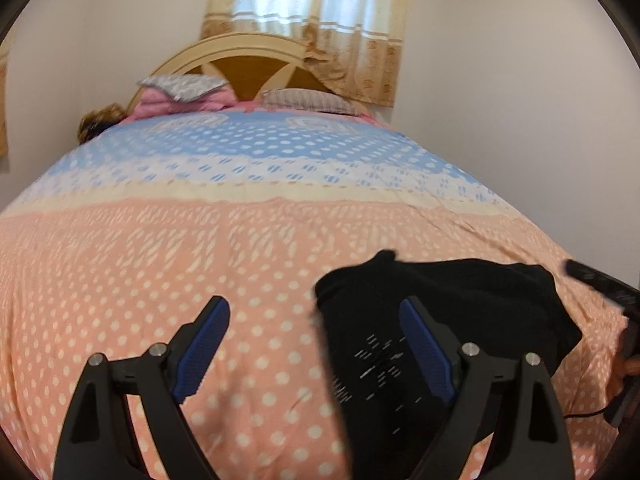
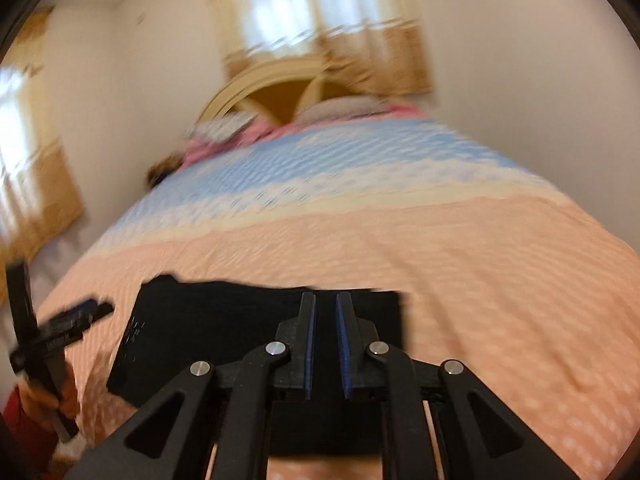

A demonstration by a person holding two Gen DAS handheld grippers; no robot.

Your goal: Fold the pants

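- Room: plain pale walls (image 1: 500, 80); a curtained window (image 1: 308, 12) stands directly behind the bed's headboard, with daylight coming through the cloth. The right wrist view, which is blurred, shows a second curtained window (image 2: 24, 168) on the wall to the left of the bed.
- Bed (image 1: 200, 248): it fills most of both views. The cover is peach with white dots at the near end, then a cream band, then blue with white dots towards the headboard.
- Headboard (image 1: 248, 64): arched, cream frame with brown panels, at the far end of the bed.
- Bedding at the head of the bed: a striped pillow (image 1: 308, 100), and left of it a pink bundle (image 1: 180, 102) with a grey patterned piece on top.
- Pants (image 1: 440, 320): black, folded into a compact stack, lying on the peach end of the bed nearest the cameras; small white markings show on the fabric.
- Left gripper (image 1: 316, 340): jaws spread wide over the bed, nothing between the pads; its right finger overlaps the pants in view.
- Right gripper (image 2: 325, 344): jaws almost together with a narrow gap; nothing seen gripped. It is over the near edge of the pants.
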